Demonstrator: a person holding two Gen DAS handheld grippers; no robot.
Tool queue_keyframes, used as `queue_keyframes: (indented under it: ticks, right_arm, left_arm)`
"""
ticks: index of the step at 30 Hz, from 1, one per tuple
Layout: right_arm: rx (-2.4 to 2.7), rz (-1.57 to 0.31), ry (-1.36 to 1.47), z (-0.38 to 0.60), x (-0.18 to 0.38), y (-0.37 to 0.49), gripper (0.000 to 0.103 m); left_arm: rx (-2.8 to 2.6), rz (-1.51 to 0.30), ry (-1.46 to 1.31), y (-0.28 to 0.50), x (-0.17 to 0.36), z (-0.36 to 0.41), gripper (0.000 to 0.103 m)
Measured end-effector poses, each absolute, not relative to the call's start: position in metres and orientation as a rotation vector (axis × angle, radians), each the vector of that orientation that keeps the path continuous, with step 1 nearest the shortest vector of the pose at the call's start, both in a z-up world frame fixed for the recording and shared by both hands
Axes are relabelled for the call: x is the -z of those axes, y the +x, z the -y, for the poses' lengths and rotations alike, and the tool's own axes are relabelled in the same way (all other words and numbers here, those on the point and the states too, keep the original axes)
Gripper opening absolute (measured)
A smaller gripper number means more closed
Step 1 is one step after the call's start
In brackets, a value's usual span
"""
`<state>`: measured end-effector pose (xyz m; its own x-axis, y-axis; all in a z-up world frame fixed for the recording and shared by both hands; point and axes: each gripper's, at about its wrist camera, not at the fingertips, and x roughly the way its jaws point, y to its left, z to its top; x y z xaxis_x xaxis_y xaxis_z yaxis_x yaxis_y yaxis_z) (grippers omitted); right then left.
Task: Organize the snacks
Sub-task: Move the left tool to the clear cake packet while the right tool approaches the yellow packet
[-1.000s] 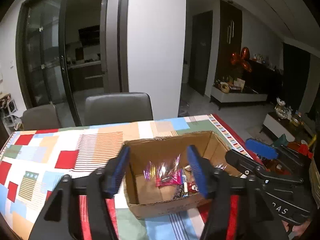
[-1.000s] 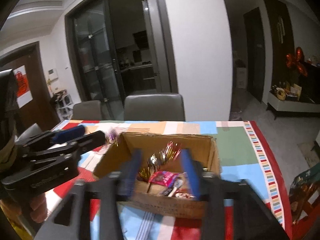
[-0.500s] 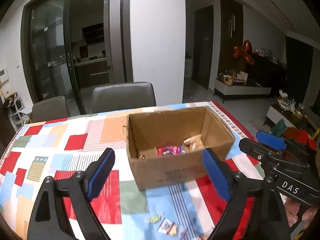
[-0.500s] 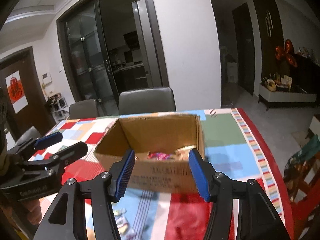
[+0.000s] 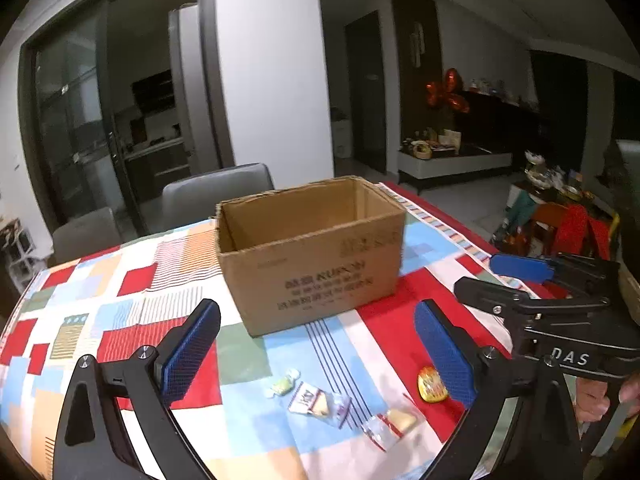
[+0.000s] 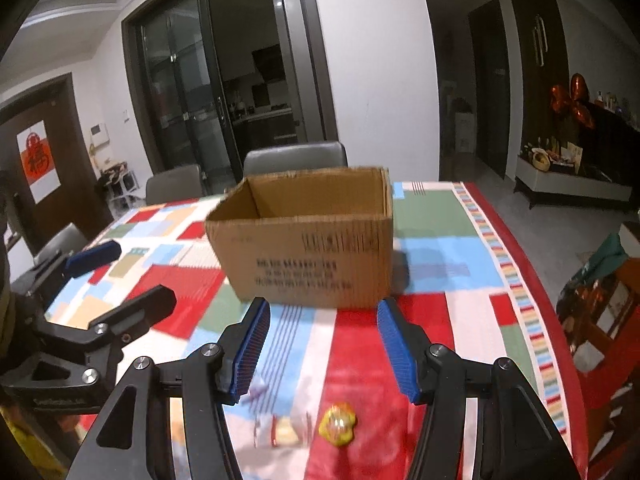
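Both grippers, left (image 5: 318, 350) and right (image 6: 323, 350), hang spread and empty near the box (image 5: 310, 250). Several snacks (image 5: 318, 398) lie loose on the tablecloth (image 5: 120, 304) near its front side. Box contents are hidden, so judging progress is hard.

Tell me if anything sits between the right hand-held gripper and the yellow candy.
Nothing visible does. The right hand-held gripper is open, and the yellow candy lies on bare tablecloth just below its fingers; the clear-wrapped snack sits to the candy's left.

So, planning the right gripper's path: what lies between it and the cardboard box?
Only bare tablecloth between right gripper and cardboard box, per the right wrist view.
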<state>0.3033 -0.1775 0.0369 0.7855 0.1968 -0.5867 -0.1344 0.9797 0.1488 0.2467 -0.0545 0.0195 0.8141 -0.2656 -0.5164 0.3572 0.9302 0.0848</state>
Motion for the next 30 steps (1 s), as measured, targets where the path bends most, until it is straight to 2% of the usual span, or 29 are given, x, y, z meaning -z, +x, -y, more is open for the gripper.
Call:
queue_keyframes:
  ticks: [7,15,30]
  right_arm:
    - [-0.196,-0.693,0.076,0.178,-0.009,0.284,0.057]
    - [-0.219,-0.769,0.058,0.179,0.021,0.276,0.057]
    - [-0.206,-0.905,0.019,0.18,0.076,0.288,0.056]
  left_arm:
    - [0.395,-0.551,0.24,0.23,0.003,0.066,0.088]
    - [0.494,-0.667,0.257,0.231,0.039,0.075,0.08]
    - [0.623,-0.854,0.32,0.249,0.111,0.091,0.074]
